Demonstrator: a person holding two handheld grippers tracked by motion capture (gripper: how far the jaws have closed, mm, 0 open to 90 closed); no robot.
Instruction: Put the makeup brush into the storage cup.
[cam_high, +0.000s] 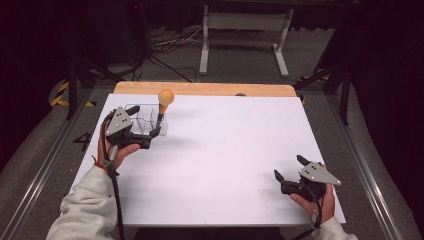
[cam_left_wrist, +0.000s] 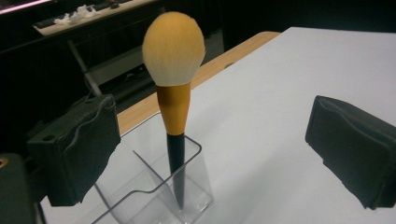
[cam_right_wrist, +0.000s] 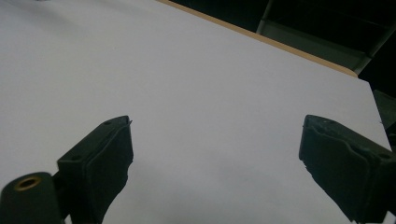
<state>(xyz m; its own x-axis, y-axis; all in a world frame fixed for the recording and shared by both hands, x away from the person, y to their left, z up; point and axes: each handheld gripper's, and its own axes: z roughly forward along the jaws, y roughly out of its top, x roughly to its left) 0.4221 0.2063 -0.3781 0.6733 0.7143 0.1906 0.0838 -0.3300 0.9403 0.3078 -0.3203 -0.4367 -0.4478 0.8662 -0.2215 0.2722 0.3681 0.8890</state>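
Near far-left edge, brush (cam_high: 164, 102) upright (organizer (cam_high: 145, 121)), jaws apart

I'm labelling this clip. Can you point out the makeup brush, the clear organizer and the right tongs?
makeup brush (cam_left_wrist: 173, 100), left gripper view, on its orange ferrule.
clear organizer (cam_left_wrist: 198, 184), left gripper view, on its front wall.
right tongs (cam_high: 288, 168), high view, midway between the fingertips.

A round-headed makeup brush with an orange ferrule and black handle (cam_left_wrist: 173, 74) stands upright, handle down, in the right end compartment of a clear plastic divided organiser (cam_left_wrist: 194, 186). The organiser sits on the white-covered table (cam_high: 225, 150) at its far left. The left gripper (cam_high: 142, 131) lies just before the organiser; the right gripper (cam_high: 289, 167) lies well apart, near right.
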